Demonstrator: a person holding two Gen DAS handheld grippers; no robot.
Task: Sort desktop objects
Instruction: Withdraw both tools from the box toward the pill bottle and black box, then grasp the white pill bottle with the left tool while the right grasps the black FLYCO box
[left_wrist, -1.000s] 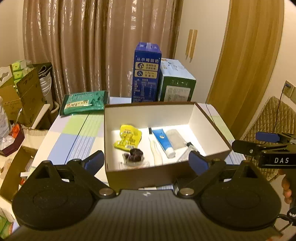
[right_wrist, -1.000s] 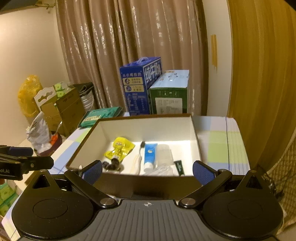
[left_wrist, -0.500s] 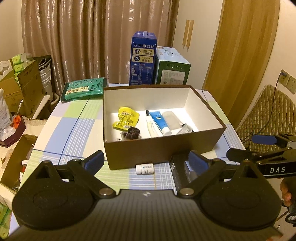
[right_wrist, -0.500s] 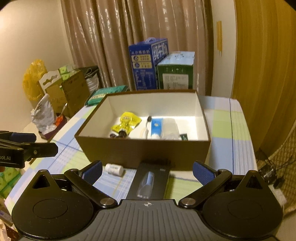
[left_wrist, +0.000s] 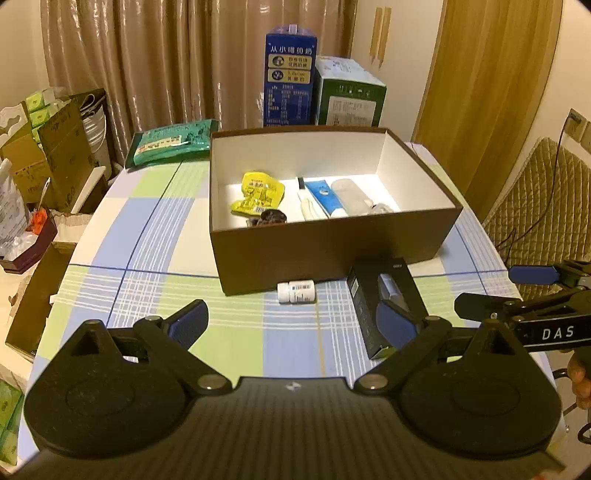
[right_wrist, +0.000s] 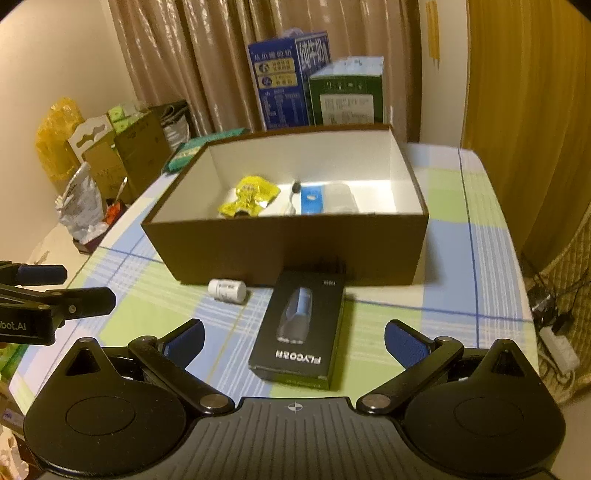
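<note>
We judge the sorting well under way but unfinished. The open brown cardboard box with a white inside (left_wrist: 332, 240) already holds a yellow foil sachet (left_wrist: 258, 192), a blue-and-white tube (left_wrist: 327, 195), a clear plastic bottle lying on its side (left_wrist: 349, 195), a pale slim stick (left_wrist: 308, 208) and a small dark bundle (left_wrist: 271, 218). Two things are left on the checked table (left_wrist: 155, 236), just in front of the box's near wall: a small white pill bottle lying on its side (right_wrist: 227, 290) and, near it, a flat black carton printed with a shaver (right_wrist: 301, 325). We hold the left gripper (left_wrist: 291, 321) and the right gripper (right_wrist: 293, 341) low over the table's near edge, both with fingers spread wide and holding nothing. The black carton lies right ahead of our right gripper, so it looks like the next thing to take.
</note>
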